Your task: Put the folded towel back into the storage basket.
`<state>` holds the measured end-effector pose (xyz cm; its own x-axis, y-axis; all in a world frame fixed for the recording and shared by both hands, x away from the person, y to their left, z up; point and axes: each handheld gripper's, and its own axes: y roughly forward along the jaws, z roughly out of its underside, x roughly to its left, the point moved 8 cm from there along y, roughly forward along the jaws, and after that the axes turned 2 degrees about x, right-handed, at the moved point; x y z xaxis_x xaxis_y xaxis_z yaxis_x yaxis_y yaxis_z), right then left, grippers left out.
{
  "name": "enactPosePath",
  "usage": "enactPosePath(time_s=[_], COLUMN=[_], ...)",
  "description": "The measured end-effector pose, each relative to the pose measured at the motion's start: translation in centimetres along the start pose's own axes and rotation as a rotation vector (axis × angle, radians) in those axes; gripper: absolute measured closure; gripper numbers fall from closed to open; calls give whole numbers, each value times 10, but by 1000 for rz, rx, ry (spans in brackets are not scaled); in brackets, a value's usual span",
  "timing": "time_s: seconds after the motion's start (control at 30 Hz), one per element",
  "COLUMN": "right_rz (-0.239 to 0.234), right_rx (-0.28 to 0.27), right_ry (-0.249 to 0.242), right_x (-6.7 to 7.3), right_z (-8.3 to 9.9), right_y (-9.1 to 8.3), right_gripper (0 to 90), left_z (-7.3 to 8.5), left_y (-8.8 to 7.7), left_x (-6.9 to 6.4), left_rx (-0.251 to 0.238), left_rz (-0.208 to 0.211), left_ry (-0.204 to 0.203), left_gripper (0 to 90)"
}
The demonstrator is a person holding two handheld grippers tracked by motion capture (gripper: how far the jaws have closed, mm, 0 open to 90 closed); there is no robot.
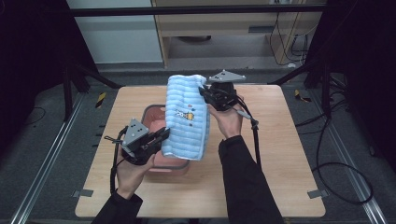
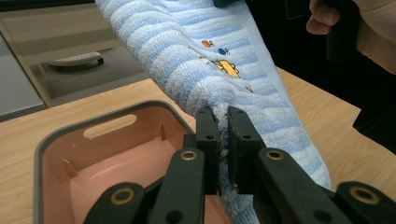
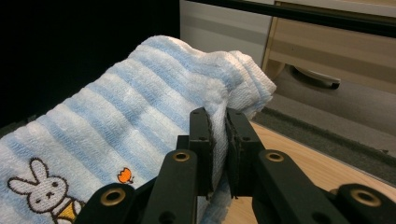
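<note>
Striped towel held up between my two claws, above the bench.

My left claw (image 2: 223,122) pinches the blue towel (image 1: 187,116) at 7 o'clock, my right claw (image 3: 218,125) at 1, over a pink tub (image 1: 150,114) on the pale wood bench (image 1: 280,154); grey floor around.

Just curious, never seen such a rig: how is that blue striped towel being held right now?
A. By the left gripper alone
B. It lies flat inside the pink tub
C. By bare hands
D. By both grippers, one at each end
D: the left gripper and right gripper each pinch an edge of the towel, stretched above the pink tub.
</note>
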<state>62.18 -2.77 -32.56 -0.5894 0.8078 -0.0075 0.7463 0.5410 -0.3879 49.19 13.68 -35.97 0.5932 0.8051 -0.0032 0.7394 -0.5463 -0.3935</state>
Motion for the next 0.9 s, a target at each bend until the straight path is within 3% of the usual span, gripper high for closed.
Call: enactPosePath(time_s=[0.5, 0.9], right_rz=[-39, -54], right_rx=[4, 1], right_ry=[2, -17], right_x=[21, 36], right_z=[-4, -6], right_y=[30, 50], right_gripper=[825, 824], left_z=[9, 22], left_y=[-11, -11], left_x=[31, 53], left_rx=[2, 30], left_rz=[-42, -75], left_ry=[-32, -57], left_gripper=[842, 843])
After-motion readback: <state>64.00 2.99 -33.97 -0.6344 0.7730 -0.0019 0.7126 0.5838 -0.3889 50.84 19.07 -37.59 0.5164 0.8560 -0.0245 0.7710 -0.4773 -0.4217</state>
